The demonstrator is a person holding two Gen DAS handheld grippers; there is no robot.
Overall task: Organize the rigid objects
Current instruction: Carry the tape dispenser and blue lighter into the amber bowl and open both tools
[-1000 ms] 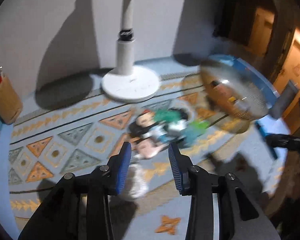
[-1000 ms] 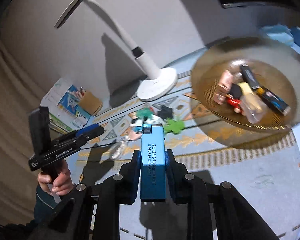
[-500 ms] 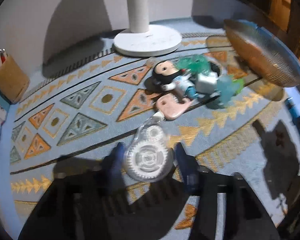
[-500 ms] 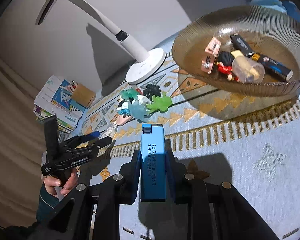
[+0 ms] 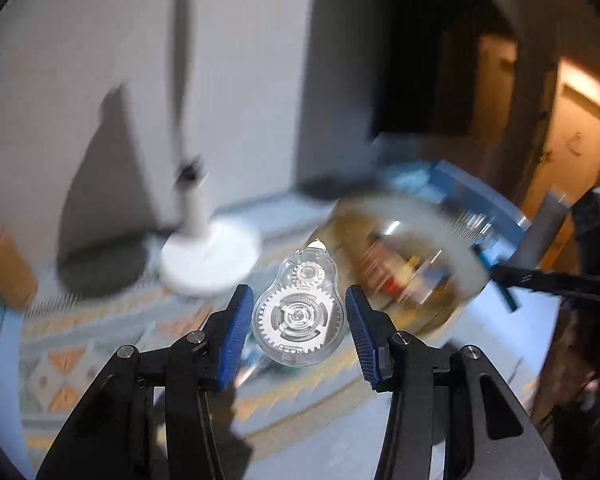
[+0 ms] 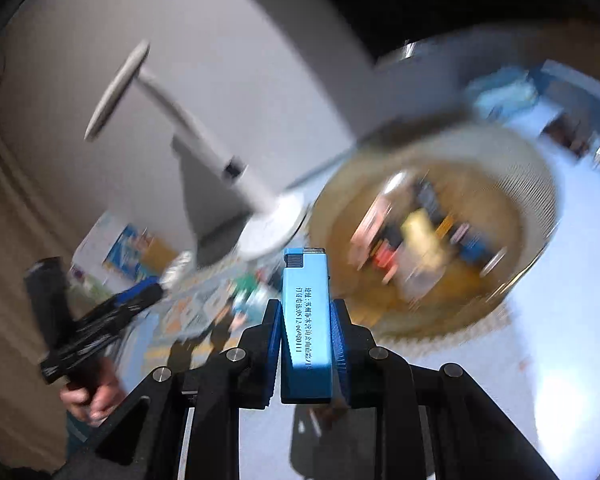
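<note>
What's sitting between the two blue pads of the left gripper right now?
A clear correction tape dispenser, its white gears showing through the shell. The left wrist view shows it between the left gripper's pads.

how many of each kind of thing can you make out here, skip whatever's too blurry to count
clear correction tape dispenser: 1
blue lighter: 1
amber ribbed bowl: 1
white desk lamp: 1
total: 4
The items in the bowl and the toys on the mat are too blurred to count.
</note>
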